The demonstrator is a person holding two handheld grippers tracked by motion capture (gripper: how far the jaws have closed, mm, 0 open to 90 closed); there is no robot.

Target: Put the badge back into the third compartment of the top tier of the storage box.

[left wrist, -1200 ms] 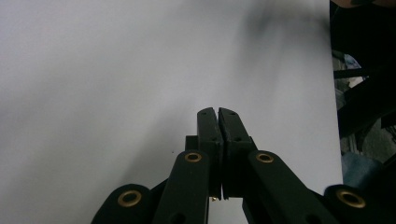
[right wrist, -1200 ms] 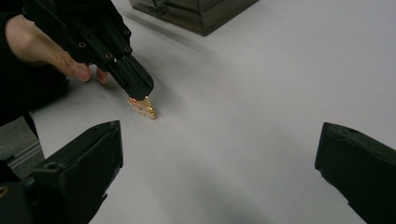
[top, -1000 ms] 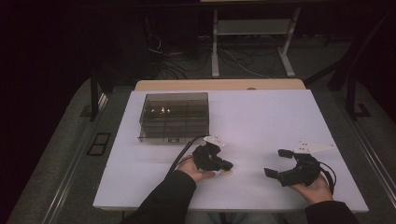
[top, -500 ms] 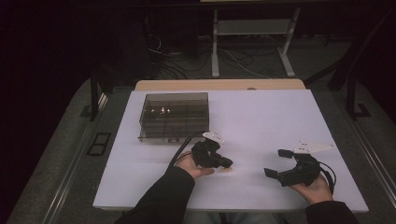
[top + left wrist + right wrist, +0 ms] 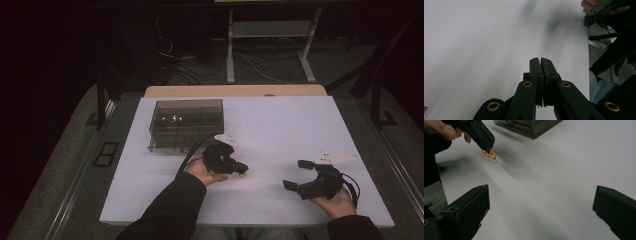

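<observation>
**Small gold piece being held at the tip of the left claw**

A dark, see-through box [image 5: 186, 124] is being seen on the white surface [image 5: 280, 125] just beyond the left claw [image 5: 240, 168], to its far left, with a few bright glints inside it. Open white surface is lying between the two claws, and nothing is standing between them. Cables and metal table legs are being seen on the dim floor past the far edge of the surface.

The left claw is being held with its jaws pressed together, pinching a small gold piece [image 5: 489, 155] at its tip, just over the surface. The piece is shiny, orange-gold and thin; its exact shape cannot be told.

The right claw [image 5: 295, 175] is being held wide, with nothing between its jaws, well apart from the gold piece.
</observation>
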